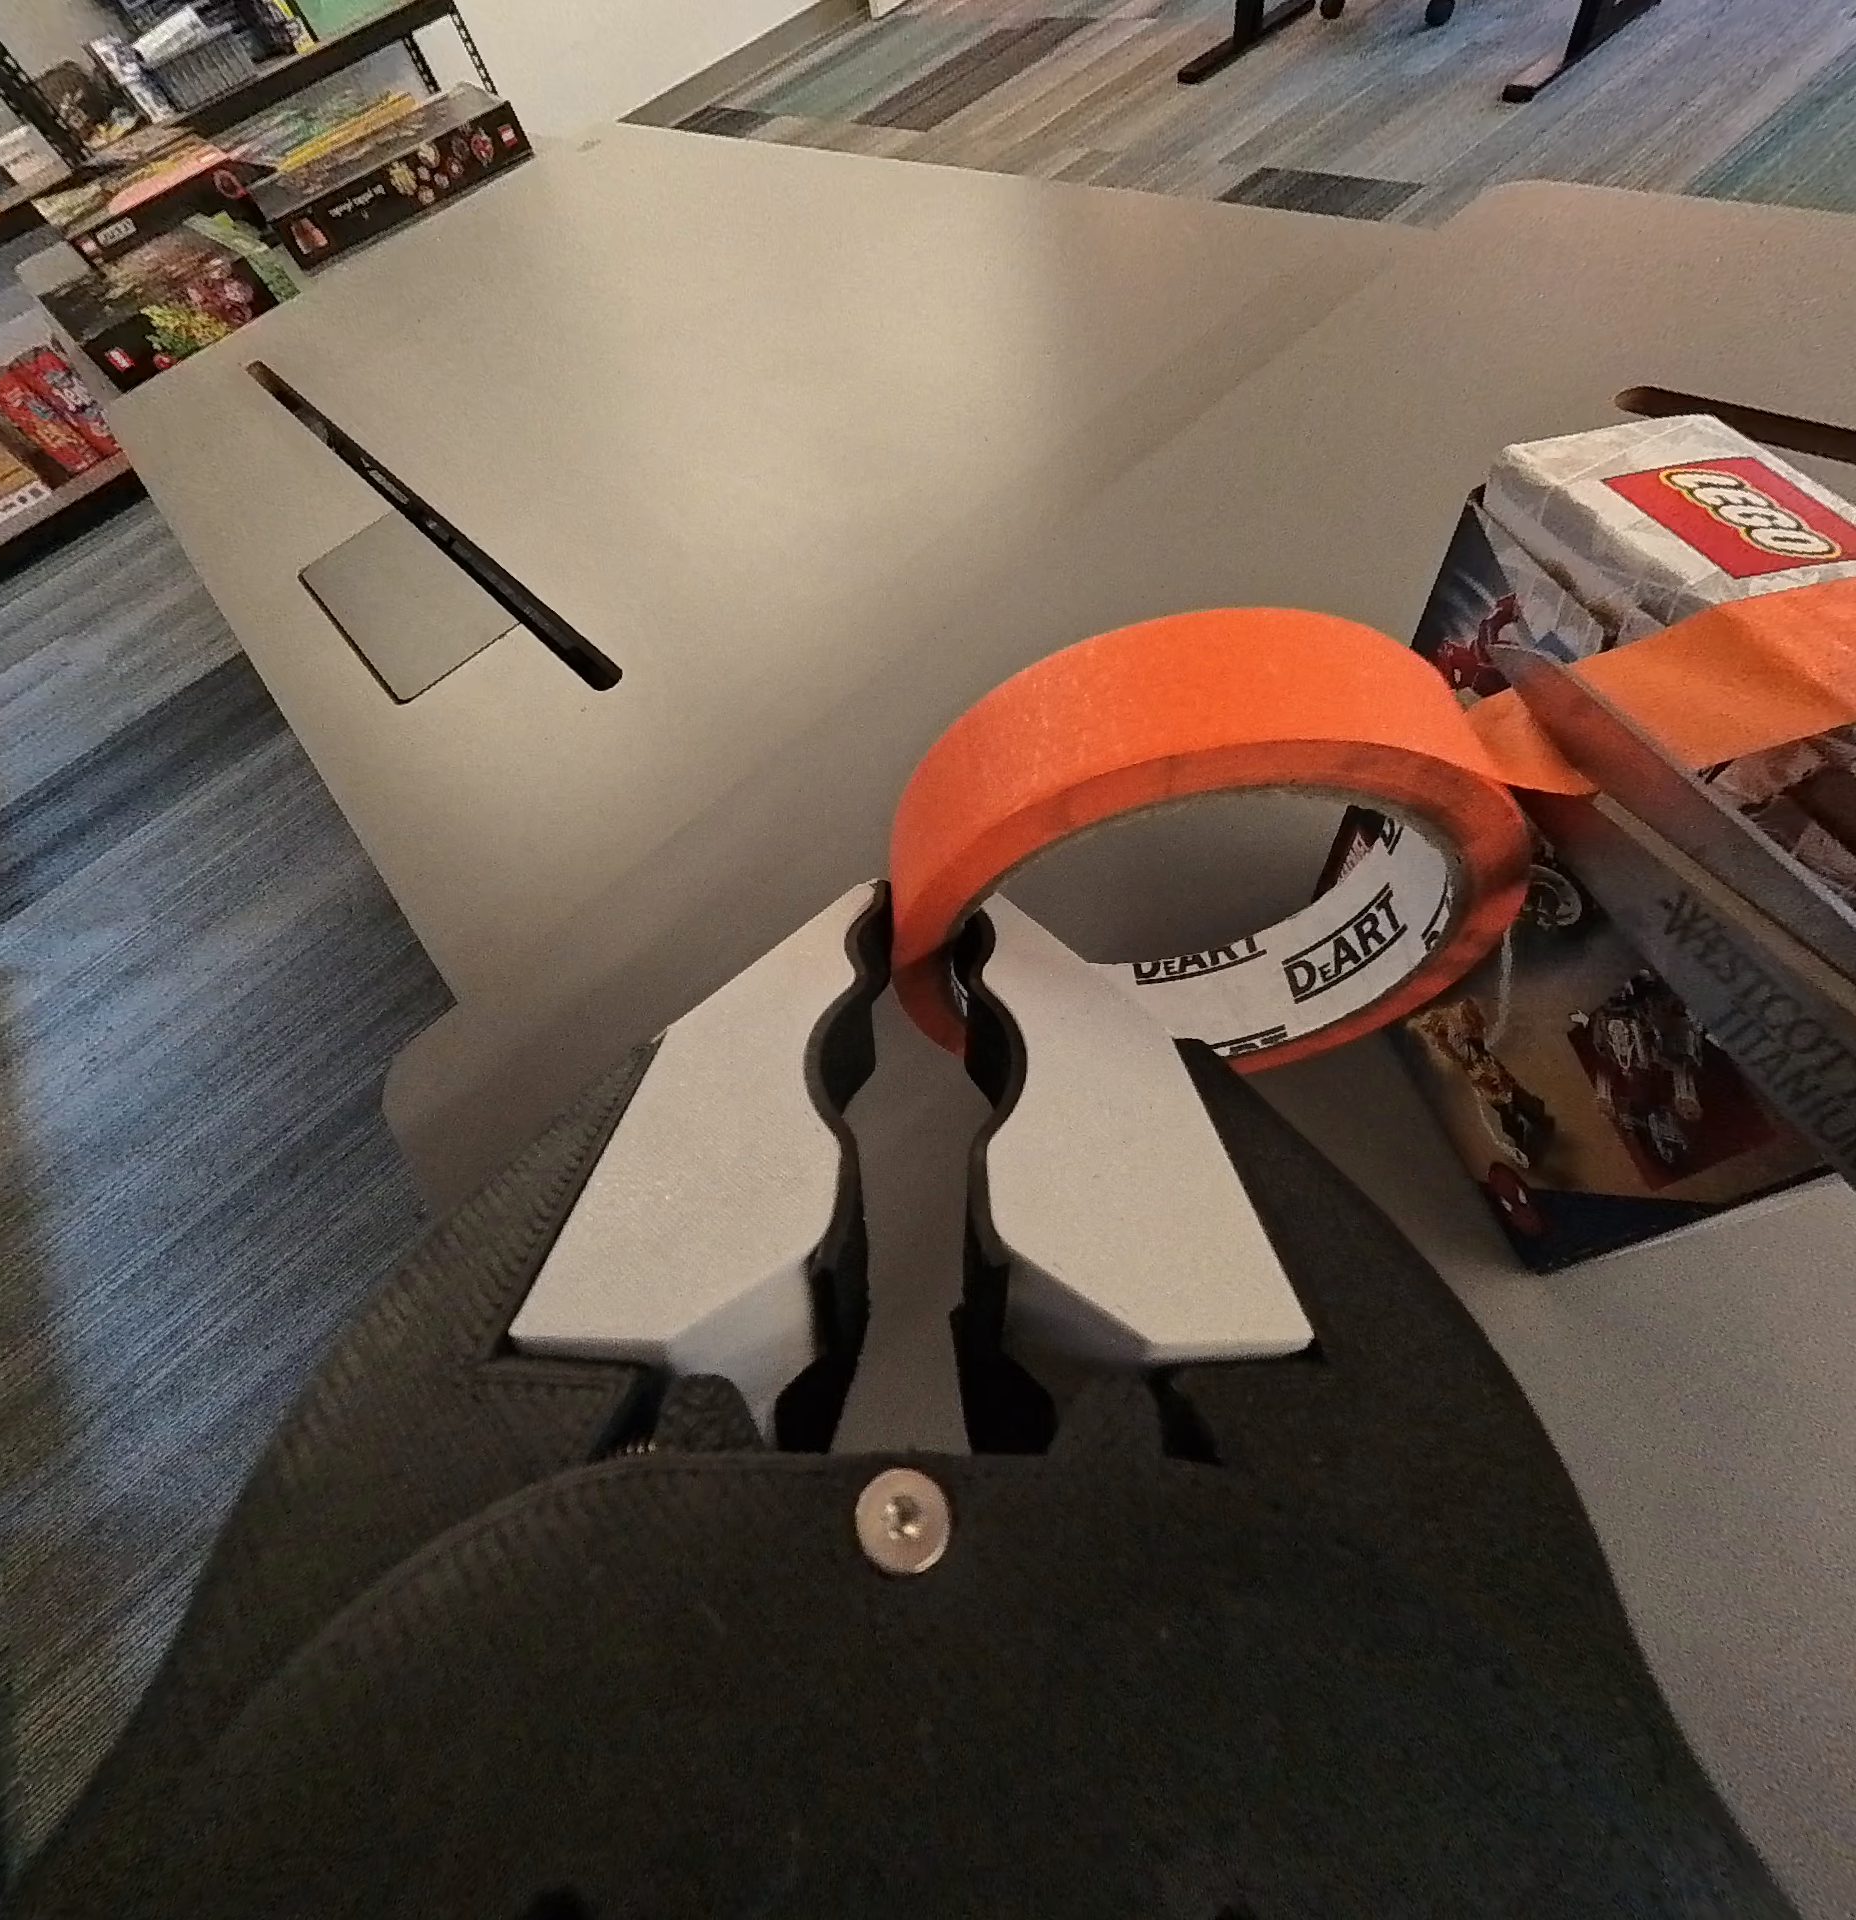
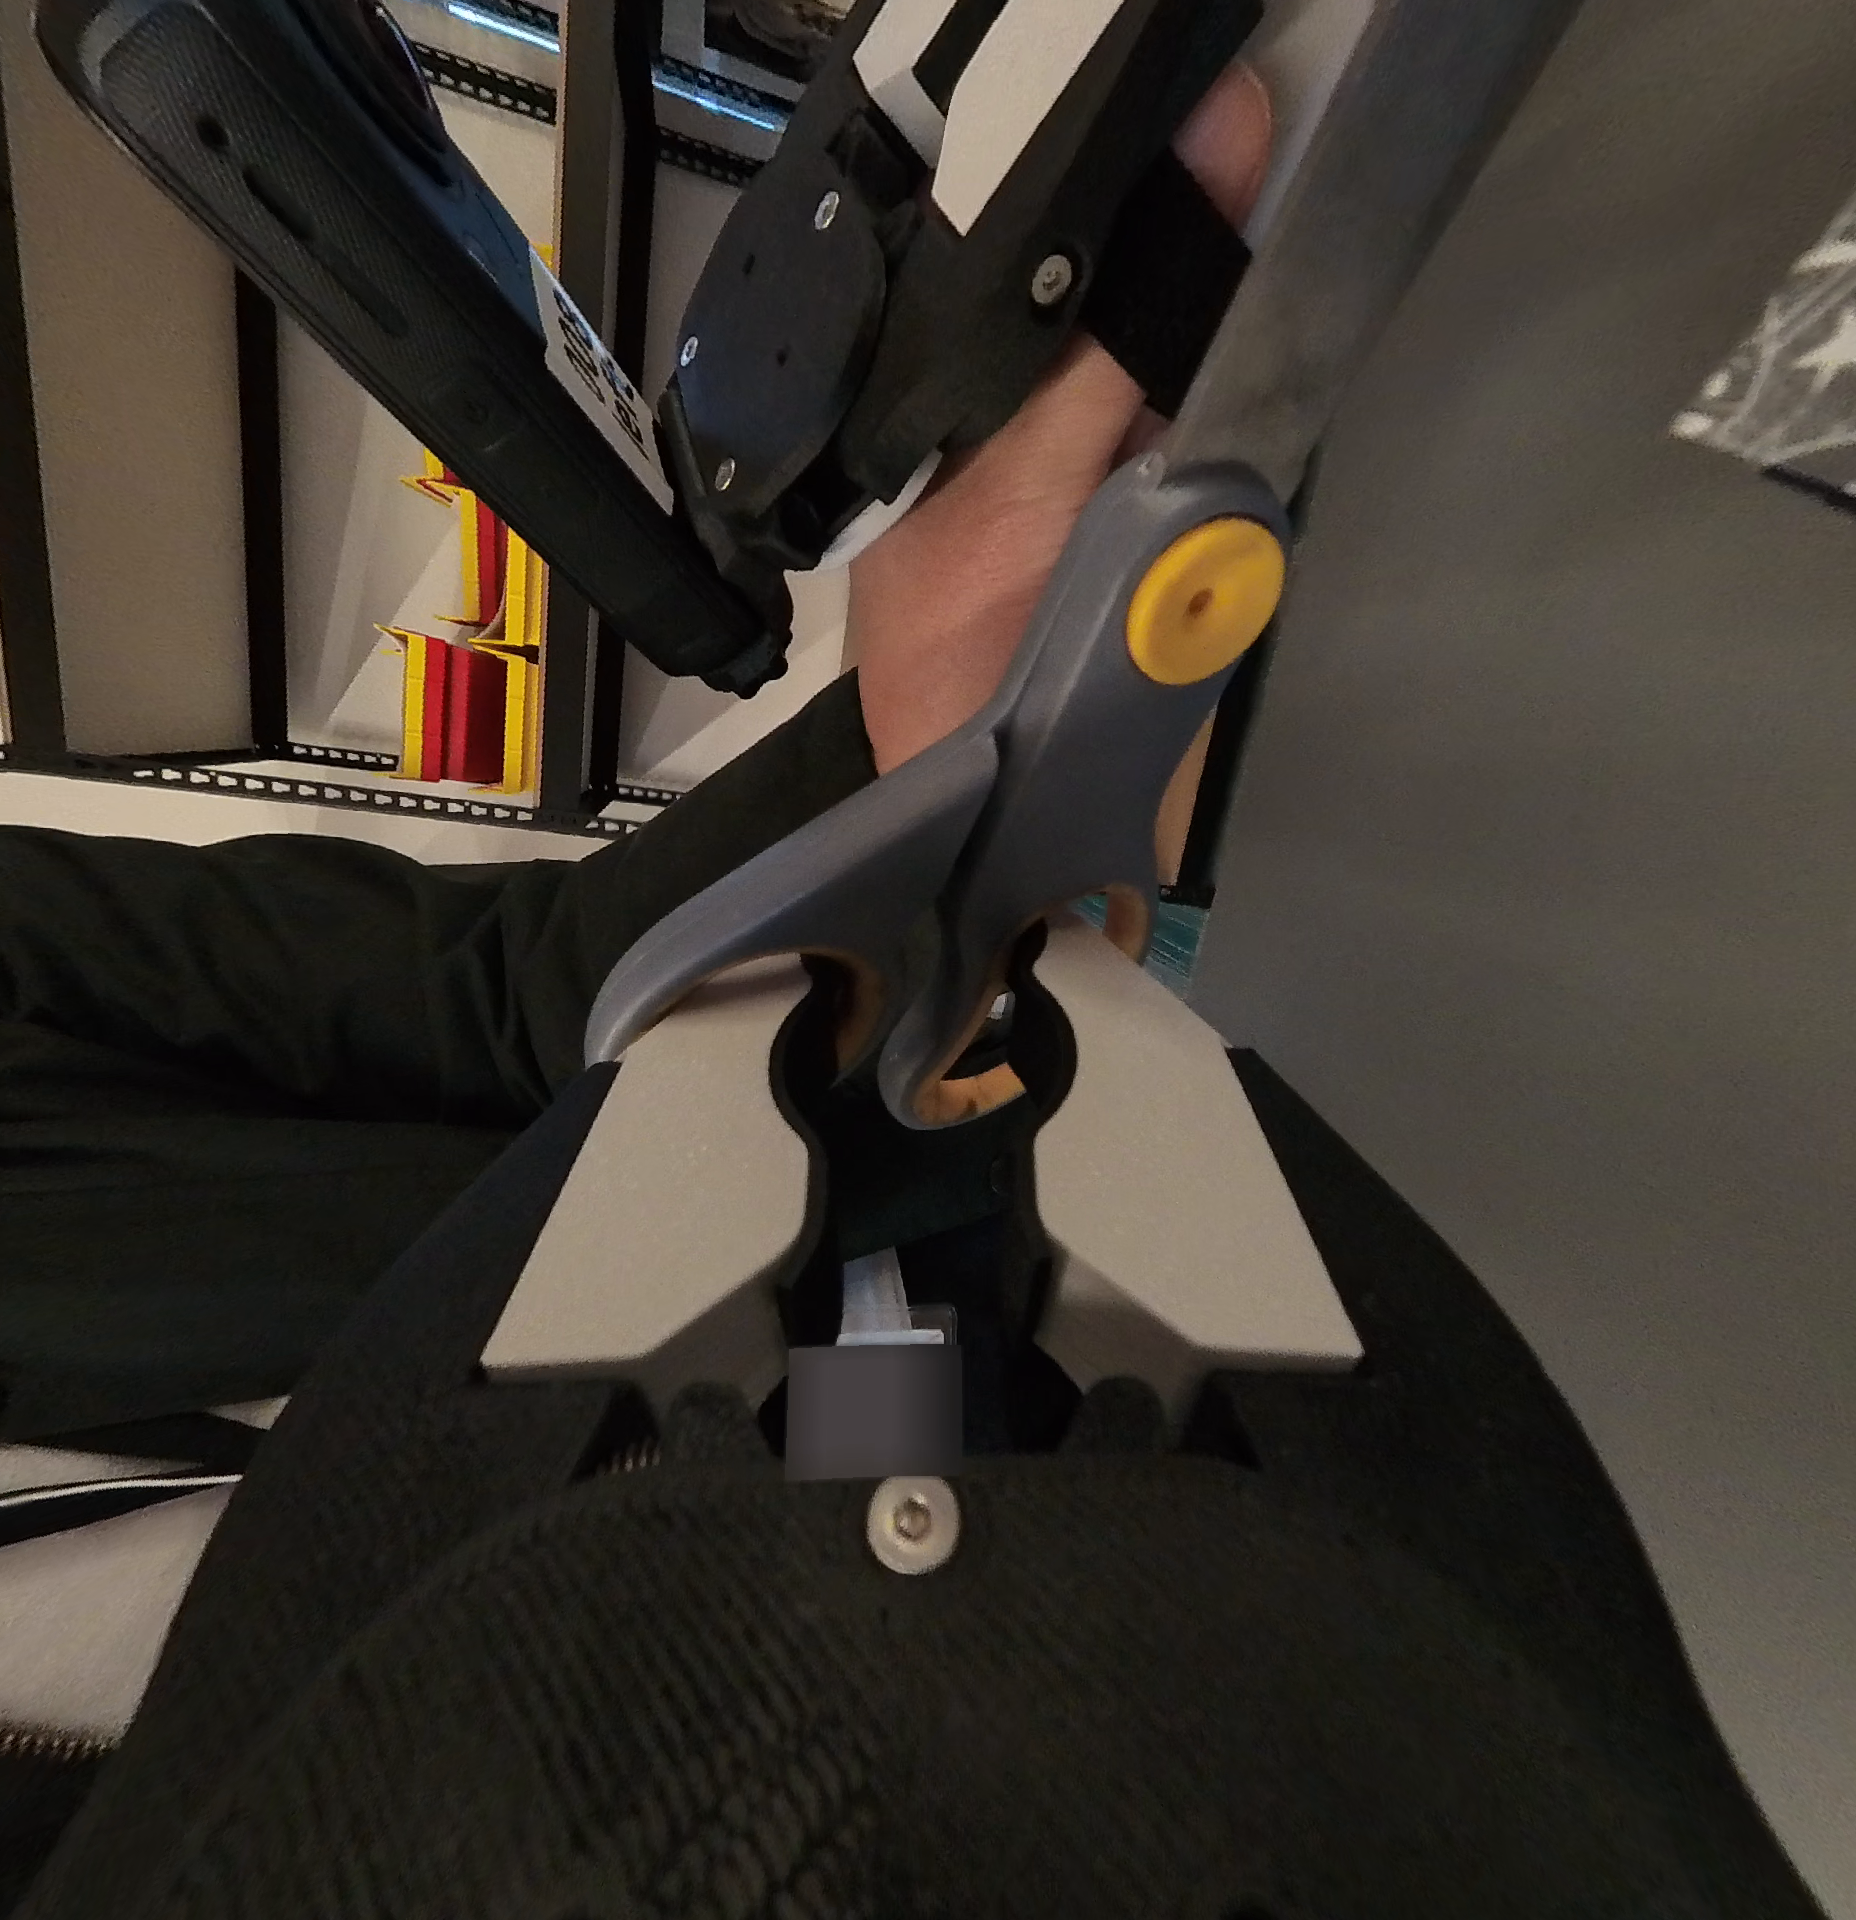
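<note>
A pale grey desk [image 1: 758, 436] filled most of the left wrist view, with striped carpet beyond it and shelving stacked with colourful boxes [image 1: 176, 260] far ahead and to the left of the left hand-held gripper [image 1: 924, 940]. A long dark slot [image 1: 436, 530] cut through the desk surface ahead of that gripper, to its left.

The left hand-held gripper was clenched on the near wall of an orange tape roll [image 1: 1194, 831], one finger outside the ring and the other inside it, so the roll stood tilted ahead and to the right of the fingertips. A strip of tape [image 1: 1713, 675] ran from the roll's far right side across to a printed toy box [image 1: 1630, 935], which stood on the desk to the right of the gripper. A scissor blade [image 1: 1672, 842] lay across that strip, just beyond the roll.

In the right wrist view, the right hand-held gripper [image 2: 929, 997] was grasping the grey and yellow scissors [image 2: 1059, 748] by their handle loops, its fingers closed against them. The blades reached up and away from the fingertips, past a yellow pivot. Beyond the scissors, ahead and to the left, a person's hand [image 2: 965, 582] in a black sleeve held the other gripper. Black metal shelving [image 2: 280, 769] with yellow and red items stood further off to the left.
</note>
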